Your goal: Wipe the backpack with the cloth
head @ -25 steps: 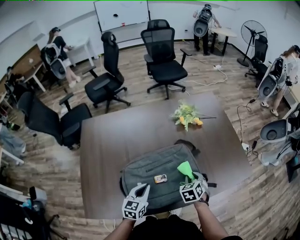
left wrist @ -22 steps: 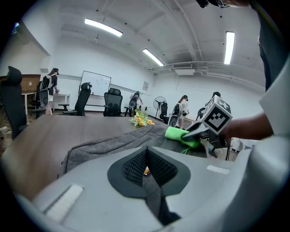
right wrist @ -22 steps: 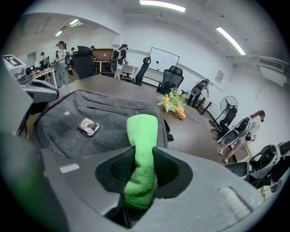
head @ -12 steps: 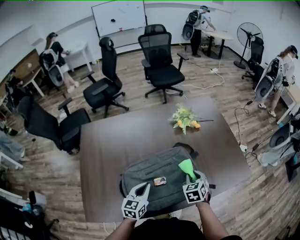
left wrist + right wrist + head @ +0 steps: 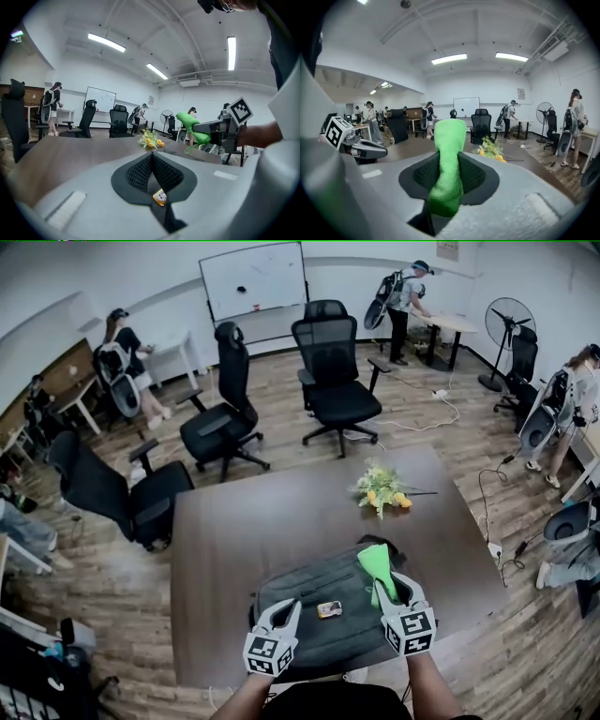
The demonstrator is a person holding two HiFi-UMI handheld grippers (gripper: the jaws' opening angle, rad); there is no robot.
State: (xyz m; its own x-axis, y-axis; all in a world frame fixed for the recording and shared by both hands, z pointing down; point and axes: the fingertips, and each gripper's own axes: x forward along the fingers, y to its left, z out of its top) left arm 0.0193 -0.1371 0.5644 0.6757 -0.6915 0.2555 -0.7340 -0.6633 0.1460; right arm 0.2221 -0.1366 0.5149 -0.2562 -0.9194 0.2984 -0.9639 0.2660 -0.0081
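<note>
1. Head view:
   - Shows grey backpack (image 5: 328, 643) flat on brown table (image 5: 262, 521), at near edge. Long axis left-right, slightly skewed.
   - Puts right gripper (image 5: 386, 589) over bag's right end, clamped on green cloth (image 5: 375, 562). Free end of cloth points away from person, toward bag's far right corner.
   - Leaves bulk of bag left of and below cloth, so probably calls for a drop, then a leftward sweep along long axis.
   - Places left gripper (image 5: 286, 610) over near left part of bag, closed and empty, the one further from cloth.
   - Shows small yellow tag (image 5: 329, 608) on bag between the grippers, and flowers (image 5: 380, 488) further up table, well apart.
2. Left gripper view:
   - Shows jaws pressed together, nothing gripped.
   - Shows yellow tag (image 5: 160, 198) below, through the gap.
   - Shows right gripper (image 5: 212, 127) off to the right with cloth (image 5: 191, 125) sticking out, seemingly raised clear of bag. Contact impossible to confirm.
3. Right gripper view:
   - Shows jaws narrow, pinching cloth (image 5: 447, 173) mid-length, bunched roll standing up past the tips.
   - Shows left gripper (image 5: 370, 150) at left edge.
4. Writing:
   - None readable.
   - Only black-and-white square markers on gripper cubes.
   - Whiteboard (image 5: 253, 277) too far to read.
   - No brand visible on bag; tag print too small.
</note>
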